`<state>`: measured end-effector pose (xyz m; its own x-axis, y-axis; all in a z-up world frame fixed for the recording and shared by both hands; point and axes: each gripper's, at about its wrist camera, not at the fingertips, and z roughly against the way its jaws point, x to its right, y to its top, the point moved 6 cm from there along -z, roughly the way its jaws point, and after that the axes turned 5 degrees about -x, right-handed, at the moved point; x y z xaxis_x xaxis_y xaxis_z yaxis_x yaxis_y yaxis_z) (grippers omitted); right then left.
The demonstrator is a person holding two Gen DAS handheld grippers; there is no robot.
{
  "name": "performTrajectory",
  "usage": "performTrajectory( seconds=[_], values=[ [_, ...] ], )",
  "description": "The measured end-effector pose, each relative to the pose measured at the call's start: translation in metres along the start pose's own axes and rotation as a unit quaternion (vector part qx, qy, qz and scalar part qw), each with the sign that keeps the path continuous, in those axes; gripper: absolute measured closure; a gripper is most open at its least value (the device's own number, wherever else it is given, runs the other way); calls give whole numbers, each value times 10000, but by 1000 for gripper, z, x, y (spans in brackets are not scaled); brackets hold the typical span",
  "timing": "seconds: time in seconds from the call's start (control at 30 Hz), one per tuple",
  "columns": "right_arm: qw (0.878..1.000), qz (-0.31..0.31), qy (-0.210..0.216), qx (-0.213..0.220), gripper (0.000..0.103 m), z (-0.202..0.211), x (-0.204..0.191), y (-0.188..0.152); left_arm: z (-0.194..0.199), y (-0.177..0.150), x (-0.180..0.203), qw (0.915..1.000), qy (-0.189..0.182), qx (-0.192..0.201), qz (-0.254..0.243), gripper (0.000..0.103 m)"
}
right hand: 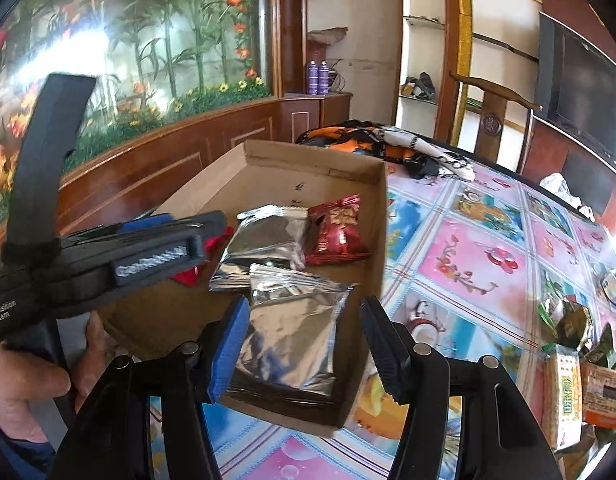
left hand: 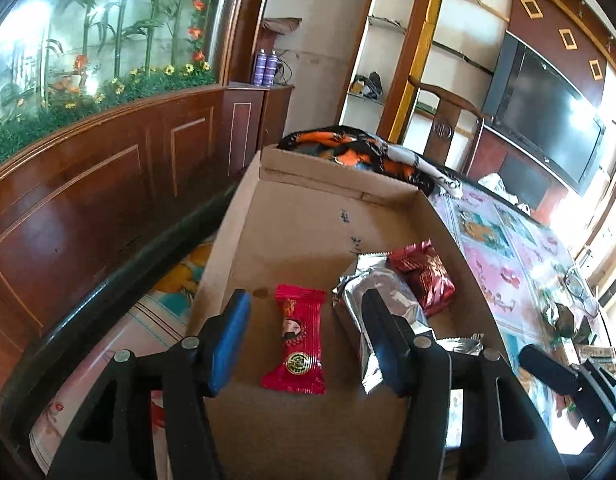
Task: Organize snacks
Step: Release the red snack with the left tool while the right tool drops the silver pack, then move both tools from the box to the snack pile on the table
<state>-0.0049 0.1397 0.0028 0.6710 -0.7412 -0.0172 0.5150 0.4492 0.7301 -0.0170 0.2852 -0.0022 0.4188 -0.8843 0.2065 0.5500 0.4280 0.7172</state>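
A shallow cardboard box [left hand: 244,220] lies on the table. A bright red snack packet [left hand: 298,340] lies flat on its floor, right between the fingers of my left gripper [left hand: 304,296], which stands open above it and clear of it. To the right are silver foil packets [left hand: 371,284] and a dark red packet [left hand: 423,276]. In the right wrist view my right gripper [right hand: 304,304] is open over the box's near corner, and a silver packet [right hand: 292,336] lies between its fingers with a gap at the right pad. The left gripper [right hand: 148,256] reaches in from the left, held by a hand [right hand: 28,380].
The table wears a flowered plastic cloth [right hand: 487,260]. Several loose snack packets [right hand: 567,392] lie at its right edge. A bundled orange and black cloth [right hand: 387,140] sits behind the box, with a wooden chair [right hand: 495,108] beyond. Wood panelling runs along the left.
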Motion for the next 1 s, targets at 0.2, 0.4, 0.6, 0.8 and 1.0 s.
performTrajectory(
  seconds=[0.2, 0.4, 0.6, 0.8, 1.0],
  values=[
    [9993, -357, -31, 128, 41, 16, 28, 3, 5, 4, 4, 9998, -14, 161, -76, 46],
    [9953, -912, -194, 274, 41, 45, 80, -6, 12, 7, 2, 9995, 20, 315, -58, 46],
    [9822, -1732, -577, 441, 41, 84, 167, -30, 29, 4, 14, 9983, 199, 464, -302, 46],
    [9526, -2775, -1010, 732, 41, 135, 263, -67, 55, -2, 76, 9942, -137, 450, -970, 45],
    [9301, -3491, -1055, 433, 51, 142, 321, -100, 60, -28, 159, 9806, -909, -47, -1739, 39]
  ],
)
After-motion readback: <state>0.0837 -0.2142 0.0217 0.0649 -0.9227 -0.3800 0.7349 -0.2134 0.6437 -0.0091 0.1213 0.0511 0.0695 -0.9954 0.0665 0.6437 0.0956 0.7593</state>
